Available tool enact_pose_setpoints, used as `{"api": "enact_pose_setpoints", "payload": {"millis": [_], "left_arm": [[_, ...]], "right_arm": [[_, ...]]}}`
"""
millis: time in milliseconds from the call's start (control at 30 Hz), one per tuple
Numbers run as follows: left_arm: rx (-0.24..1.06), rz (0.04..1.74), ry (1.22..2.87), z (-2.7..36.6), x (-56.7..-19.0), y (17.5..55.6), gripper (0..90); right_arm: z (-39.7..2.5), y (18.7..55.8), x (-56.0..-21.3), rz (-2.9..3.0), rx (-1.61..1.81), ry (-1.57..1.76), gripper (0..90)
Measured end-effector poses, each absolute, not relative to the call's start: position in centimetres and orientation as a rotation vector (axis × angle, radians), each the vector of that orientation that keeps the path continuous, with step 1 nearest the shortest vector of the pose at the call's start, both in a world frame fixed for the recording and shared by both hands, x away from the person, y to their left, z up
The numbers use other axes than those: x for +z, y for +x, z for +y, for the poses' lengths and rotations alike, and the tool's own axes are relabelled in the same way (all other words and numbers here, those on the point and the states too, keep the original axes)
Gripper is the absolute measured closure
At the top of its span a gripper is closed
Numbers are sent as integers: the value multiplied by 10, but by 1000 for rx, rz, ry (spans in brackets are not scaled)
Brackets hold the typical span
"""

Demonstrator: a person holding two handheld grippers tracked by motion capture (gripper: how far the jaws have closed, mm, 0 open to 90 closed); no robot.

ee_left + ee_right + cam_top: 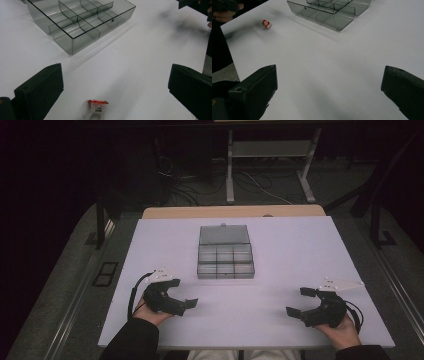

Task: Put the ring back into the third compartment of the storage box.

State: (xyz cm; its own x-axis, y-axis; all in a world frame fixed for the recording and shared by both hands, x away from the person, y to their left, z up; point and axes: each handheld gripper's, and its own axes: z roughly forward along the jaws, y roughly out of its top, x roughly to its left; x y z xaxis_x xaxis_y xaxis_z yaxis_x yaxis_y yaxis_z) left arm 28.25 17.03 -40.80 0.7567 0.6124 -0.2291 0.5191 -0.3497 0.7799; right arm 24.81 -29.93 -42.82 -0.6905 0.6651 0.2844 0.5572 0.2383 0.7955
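A small trinket with a red top and a clear base [98, 105] lies on the white table [280, 250], low between the jaws of my left gripper [115, 75], which stand wide apart without touching it. From the right gripper view the same trinket [266, 24] lies far off at the upper left. A clear grey compartment box [225, 276] sits mid-table with its lid [224, 235] folded back; its cells look empty. My left gripper [184, 292] is near the front left, open. My right gripper [298, 301] is at the front right, open and holding nothing.
The box's near wall [82, 41] stands a short way ahead of the left gripper, and its wall [324, 17] lies well ahead of the right gripper [330, 75]. A wooden board [232, 212] edges the table's far side. Cables and a desk frame [270, 165] lie beyond.
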Motion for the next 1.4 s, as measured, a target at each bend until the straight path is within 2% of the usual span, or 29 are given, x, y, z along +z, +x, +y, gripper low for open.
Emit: {"api": "enact_pose_setpoints", "payload": {"millis": [1200, 1400], "left_arm": [[17, 818, 2295, 165, -427, 300, 0], [33, 796, 2324, 170, -426, 300, 103]], "right_arm": [[-298, 247, -429, 2398, 1426, 1171, 4], [-298, 247, -429, 2399, 1421, 1172, 4]]}}
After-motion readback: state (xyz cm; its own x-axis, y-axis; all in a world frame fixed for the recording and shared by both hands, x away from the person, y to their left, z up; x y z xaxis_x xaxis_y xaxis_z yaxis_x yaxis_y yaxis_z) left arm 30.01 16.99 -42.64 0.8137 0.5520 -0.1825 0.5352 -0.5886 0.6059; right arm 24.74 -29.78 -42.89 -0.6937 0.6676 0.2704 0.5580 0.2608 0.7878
